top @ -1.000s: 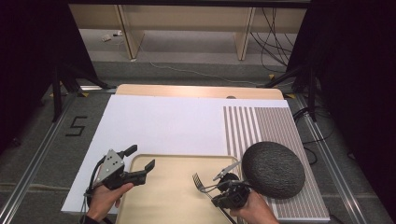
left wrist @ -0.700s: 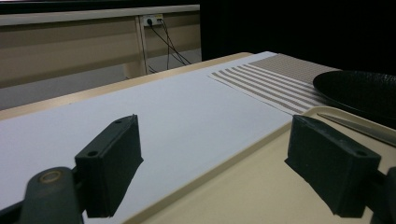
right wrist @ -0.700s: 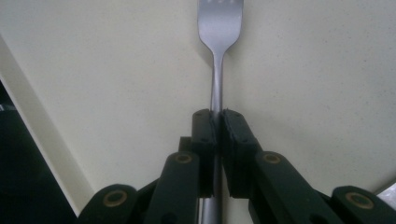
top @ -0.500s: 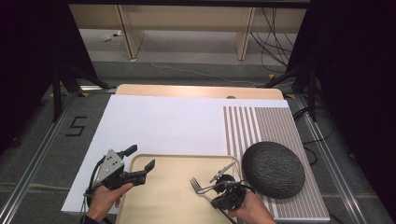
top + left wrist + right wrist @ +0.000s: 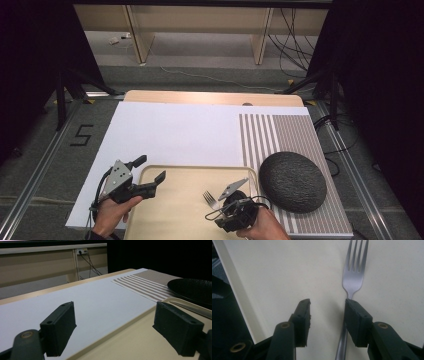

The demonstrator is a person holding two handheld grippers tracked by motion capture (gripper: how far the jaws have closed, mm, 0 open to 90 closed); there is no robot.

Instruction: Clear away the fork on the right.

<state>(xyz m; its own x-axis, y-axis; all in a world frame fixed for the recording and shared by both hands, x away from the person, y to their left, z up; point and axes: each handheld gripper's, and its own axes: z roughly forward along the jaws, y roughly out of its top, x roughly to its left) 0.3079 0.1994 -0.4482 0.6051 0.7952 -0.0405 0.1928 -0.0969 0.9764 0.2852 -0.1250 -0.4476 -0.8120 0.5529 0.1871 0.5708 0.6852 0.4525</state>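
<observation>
The white sheet (image 5: 175,135) covers most of the table; on it, the beige tray (image 5: 175,220) at the near edge is the landmark for the rest. Off the tray's right rim, touching or nearly so, sits the dark textured bowl, upside down (image 5: 293,181), on a striped placemat (image 5: 285,135). On the tray's right half lies the fork (image 5: 210,199), tines pointing away from the person, flat on the tray floor.

The right gripper (image 5: 216,219) hovers low over the fork's handle. Its jaws have just been opening: in the right gripper view the fork (image 5: 353,280) lies loose under the right jaw's inner edge, with an empty gap between the two pads, so it looks released. If the job is setting the fork down on the tray, the sound finish is to lift straight up so the near jaw does not drag the handle.

The left gripper (image 5: 150,172) sits at the tray's left rim, angled toward the far right, jaws spread wide and empty; the left gripper view shows the tray edge (image 5: 120,326) running between them. Both hands enter from the near edge.
</observation>
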